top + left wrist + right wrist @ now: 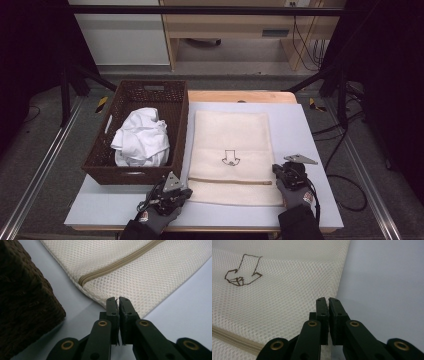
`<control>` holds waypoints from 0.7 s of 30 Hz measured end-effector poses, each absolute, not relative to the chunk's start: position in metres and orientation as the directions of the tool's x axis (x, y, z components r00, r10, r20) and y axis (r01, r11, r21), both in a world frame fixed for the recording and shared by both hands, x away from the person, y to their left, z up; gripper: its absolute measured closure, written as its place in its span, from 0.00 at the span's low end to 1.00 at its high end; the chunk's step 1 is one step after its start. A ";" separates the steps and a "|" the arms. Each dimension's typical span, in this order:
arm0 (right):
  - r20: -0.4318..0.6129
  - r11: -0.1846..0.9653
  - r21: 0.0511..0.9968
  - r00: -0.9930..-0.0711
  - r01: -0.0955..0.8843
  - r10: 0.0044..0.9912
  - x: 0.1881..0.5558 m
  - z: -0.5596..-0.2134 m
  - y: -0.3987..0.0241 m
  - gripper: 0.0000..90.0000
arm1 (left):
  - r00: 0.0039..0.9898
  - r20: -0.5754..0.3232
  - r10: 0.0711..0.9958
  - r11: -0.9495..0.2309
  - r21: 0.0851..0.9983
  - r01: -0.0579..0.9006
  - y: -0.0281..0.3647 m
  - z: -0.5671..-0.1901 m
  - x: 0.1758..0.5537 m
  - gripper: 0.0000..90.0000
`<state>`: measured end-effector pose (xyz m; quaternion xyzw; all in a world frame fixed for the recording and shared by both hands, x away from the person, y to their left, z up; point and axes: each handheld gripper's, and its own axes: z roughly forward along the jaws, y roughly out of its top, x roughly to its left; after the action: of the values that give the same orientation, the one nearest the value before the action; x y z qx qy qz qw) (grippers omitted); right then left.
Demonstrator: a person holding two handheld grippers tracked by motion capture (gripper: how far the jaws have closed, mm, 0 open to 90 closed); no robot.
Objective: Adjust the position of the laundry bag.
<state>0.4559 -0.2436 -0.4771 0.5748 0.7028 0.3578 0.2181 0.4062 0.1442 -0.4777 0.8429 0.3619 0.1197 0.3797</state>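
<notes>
Smooth grey table (300, 130) under cream mesh bag (232, 135).

High view: fixed above your side of the table (310, 130), facing forward and down; far enough to take in the whole top, the brown basket (172, 107) at left, the mesh bag (232, 132) at centre, and the floor beyond

Left gripper view: rides on your left gripper (117, 300), looking along its jaws low over the table; very near the mesh bag's zipper corner, the basket's wall close at the picture's left

Right gripper view: rides on your right gripper (328, 299), equally low and near, facing across the bag's opposite edge toward its embroidered mark (243, 271)

Shared: all three take in the mesh bag and the pale table
</notes>
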 end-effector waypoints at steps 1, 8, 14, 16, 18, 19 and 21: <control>0.102 0.084 0.757 -0.243 0.648 0.965 0.457 -0.478 -0.243 0.96 | 0.708 -0.067 0.703 -0.449 0.730 0.515 0.144 -0.478 0.406 0.95; 0.083 0.102 0.752 -0.247 0.652 0.965 0.462 -0.483 -0.243 0.93 | 0.708 -0.049 0.705 -0.451 0.739 0.501 0.143 -0.480 0.405 0.94; 0.080 0.102 0.759 -0.248 0.643 0.965 0.460 -0.482 -0.243 0.86 | 0.710 -0.046 0.703 -0.444 0.751 0.489 0.144 -0.476 0.403 0.90; 0.083 0.102 0.768 -0.257 0.632 0.963 0.457 -0.480 -0.244 0.81 | 0.719 -0.053 0.693 -0.433 0.767 0.473 0.145 -0.473 0.401 0.86; 0.092 0.095 0.777 -0.262 0.622 0.961 0.454 -0.479 -0.245 0.77 | 0.724 -0.051 0.688 -0.430 0.775 0.463 0.145 -0.470 0.400 0.84; 0.096 0.093 0.784 -0.267 0.614 0.959 0.452 -0.478 -0.246 0.72 | 0.729 -0.046 0.682 -0.425 0.786 0.448 0.144 -0.467 0.398 0.81; 0.099 0.081 0.801 -0.265 0.594 0.959 0.444 -0.474 -0.248 0.63 | 0.743 -0.043 0.668 -0.418 0.804 0.423 0.142 -0.462 0.396 0.72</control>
<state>0.4435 -0.2478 -0.4745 0.5577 0.6960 0.3851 0.2373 0.3955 0.1423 -0.4615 0.8299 0.3288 0.1434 0.4274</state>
